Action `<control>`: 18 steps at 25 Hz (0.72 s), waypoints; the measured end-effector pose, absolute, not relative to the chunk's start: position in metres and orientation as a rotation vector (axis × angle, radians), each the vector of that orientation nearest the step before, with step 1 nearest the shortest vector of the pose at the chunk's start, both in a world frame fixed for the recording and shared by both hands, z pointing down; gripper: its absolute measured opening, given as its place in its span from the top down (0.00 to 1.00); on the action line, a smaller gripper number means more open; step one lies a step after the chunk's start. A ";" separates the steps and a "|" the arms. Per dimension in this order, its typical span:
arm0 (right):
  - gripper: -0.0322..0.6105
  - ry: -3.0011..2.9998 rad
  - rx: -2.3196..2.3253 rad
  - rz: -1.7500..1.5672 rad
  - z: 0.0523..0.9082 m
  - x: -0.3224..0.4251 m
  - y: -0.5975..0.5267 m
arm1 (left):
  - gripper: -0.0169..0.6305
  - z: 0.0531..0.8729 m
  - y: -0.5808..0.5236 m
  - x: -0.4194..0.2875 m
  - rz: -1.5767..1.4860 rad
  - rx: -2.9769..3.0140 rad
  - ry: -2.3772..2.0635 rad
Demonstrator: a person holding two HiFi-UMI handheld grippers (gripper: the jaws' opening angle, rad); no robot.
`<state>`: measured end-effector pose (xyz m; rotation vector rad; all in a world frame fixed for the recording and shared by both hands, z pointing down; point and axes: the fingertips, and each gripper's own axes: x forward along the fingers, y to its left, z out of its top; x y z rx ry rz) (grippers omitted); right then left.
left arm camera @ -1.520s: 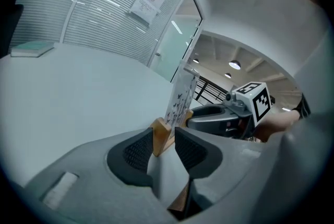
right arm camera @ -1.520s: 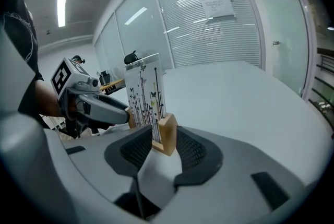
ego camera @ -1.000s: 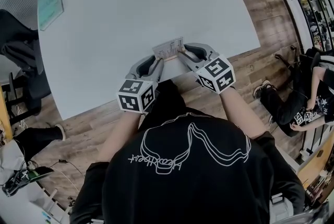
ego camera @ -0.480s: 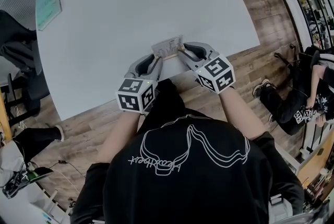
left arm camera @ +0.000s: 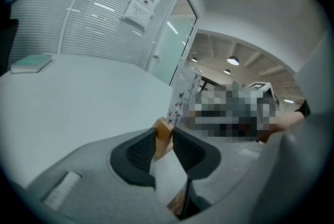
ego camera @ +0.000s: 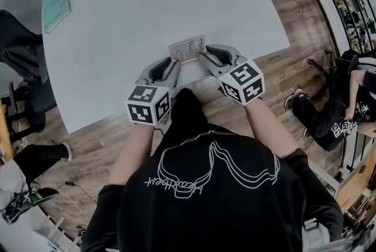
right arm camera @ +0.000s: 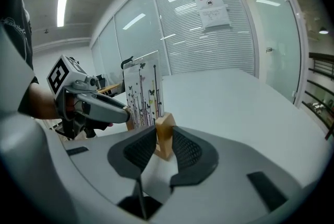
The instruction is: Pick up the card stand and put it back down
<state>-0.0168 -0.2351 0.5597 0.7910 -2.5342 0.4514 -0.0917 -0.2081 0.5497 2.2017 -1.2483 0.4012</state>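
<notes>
The card stand is a printed card upright in a wooden base, near the front edge of the white table. My left gripper grips its left end and my right gripper its right end. In the left gripper view the jaws are closing, with the pads pressed on the wooden end block below the card. In the right gripper view the pads clamp the other wooden end, and the card and left gripper show beyond. I cannot tell whether the base touches the table.
A teal book lies at the table's far left corner, and the same book shows in the left gripper view. A person sits on the wooden floor at the right. A glass wall with blinds stands behind the table.
The card stand has shifted slightly away from me in the head view with both grippers on it. The left gripper's marker cube has moved left and lower.
</notes>
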 end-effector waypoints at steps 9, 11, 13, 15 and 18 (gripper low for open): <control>0.80 -2.586 0.822 0.443 0.506 -0.012 -0.203 | 0.81 0.495 -0.177 -0.088 0.331 2.268 -1.287; 0.80 -2.597 0.824 0.438 0.496 -0.010 -0.191 | 0.81 0.484 -0.166 -0.087 0.326 2.281 -1.297; 0.80 -2.609 0.820 0.427 0.482 -0.009 -0.184 | 0.81 0.471 -0.159 -0.086 0.321 2.289 -1.301; 0.80 -2.613 0.815 0.420 0.469 -0.009 -0.179 | 0.81 0.458 -0.152 -0.086 0.326 2.293 -1.302; 0.79 -2.618 0.805 0.431 0.451 -0.010 -0.165 | 0.81 0.440 -0.138 -0.087 0.322 2.290 -1.298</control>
